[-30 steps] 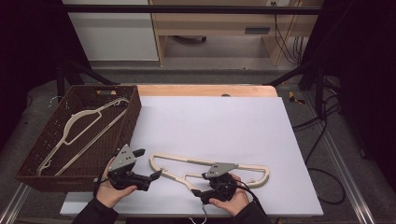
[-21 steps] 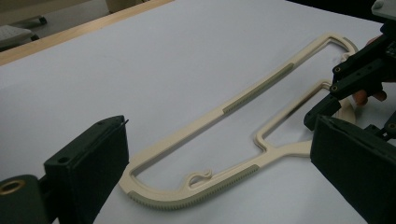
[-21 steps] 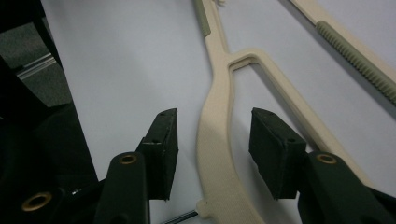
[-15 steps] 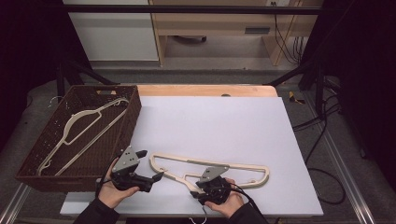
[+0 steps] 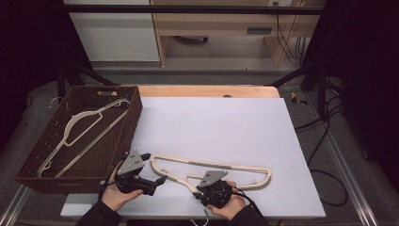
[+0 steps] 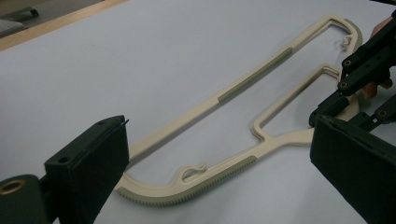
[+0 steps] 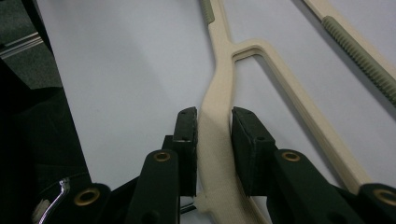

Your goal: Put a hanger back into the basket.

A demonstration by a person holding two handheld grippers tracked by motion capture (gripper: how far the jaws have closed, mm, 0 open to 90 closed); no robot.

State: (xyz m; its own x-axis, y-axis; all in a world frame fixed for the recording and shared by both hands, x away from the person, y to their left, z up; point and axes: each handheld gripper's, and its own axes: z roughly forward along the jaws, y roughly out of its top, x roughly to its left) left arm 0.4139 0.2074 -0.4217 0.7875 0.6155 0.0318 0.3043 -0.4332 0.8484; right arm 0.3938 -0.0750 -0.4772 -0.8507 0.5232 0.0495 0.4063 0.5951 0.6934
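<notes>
A cream plastic hanger (image 5: 211, 165) lies flat on the white table (image 5: 226, 122) near its front edge. My right gripper (image 5: 197, 184) comes at it from the front, and its jaws have just been closing. In the right gripper view the right gripper (image 7: 214, 126) is shut on the hanger's (image 7: 222, 93) neck, with both pads pressed against it. My left gripper (image 5: 154, 167) stands open by the hanger's left end, touching nothing. In the left gripper view the hanger (image 6: 254, 74) lies between and beyond the left gripper's (image 6: 219, 126) wide-apart jaws, and the right gripper (image 6: 364, 70) shows at the far right.
A brown wicker basket (image 5: 136, 108) stands at the table's left, holding another cream hanger (image 5: 80, 132). A bare wooden strip (image 5: 207, 91) runs along the table's far edge. Cables (image 5: 324, 122) hang off the right side.
The right gripper's jaws have closed onto the hanger's neck. Both hands have stayed almost where they were, and the hanger has not shifted.
</notes>
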